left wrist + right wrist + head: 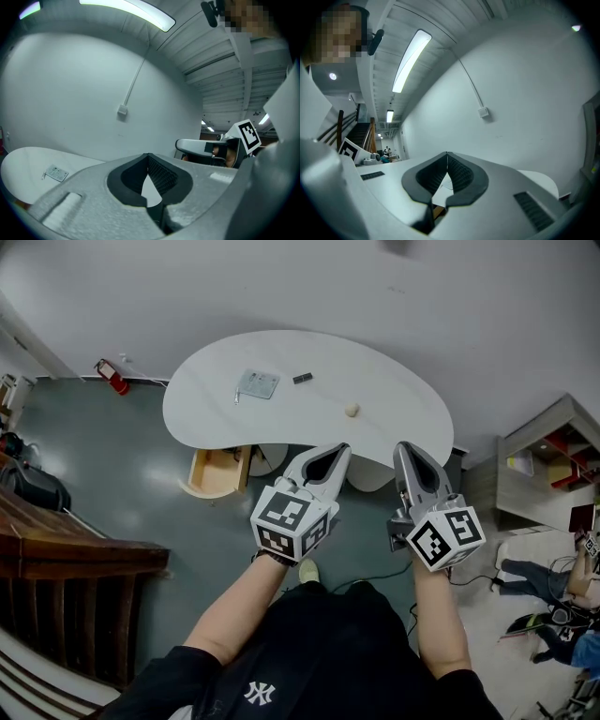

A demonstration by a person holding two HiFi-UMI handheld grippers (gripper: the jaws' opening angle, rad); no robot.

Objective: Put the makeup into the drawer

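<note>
A white kidney-shaped table (394, 381) carries a flat grey makeup packet (257, 383), a small dark item (302, 379) and a small cream round item (352, 411). Under the table's left end a wooden drawer (217, 472) stands pulled out. My left gripper (341, 448) hovers short of the table's near edge, shut and empty. My right gripper (404, 446) is beside it, also shut with nothing held. The left gripper view shows its own tips (148, 157) meeting, the packet (55, 173) far left and the right gripper (206, 146). In the right gripper view its tips (447, 154) touch.
A red fire extinguisher (112, 377) lies by the wall at the left. A dark wooden staircase (75, 563) fills the lower left. A shelf unit (553, 451) and clutter on the floor (553, 615) are at the right. A cable box (122, 110) hangs on the wall.
</note>
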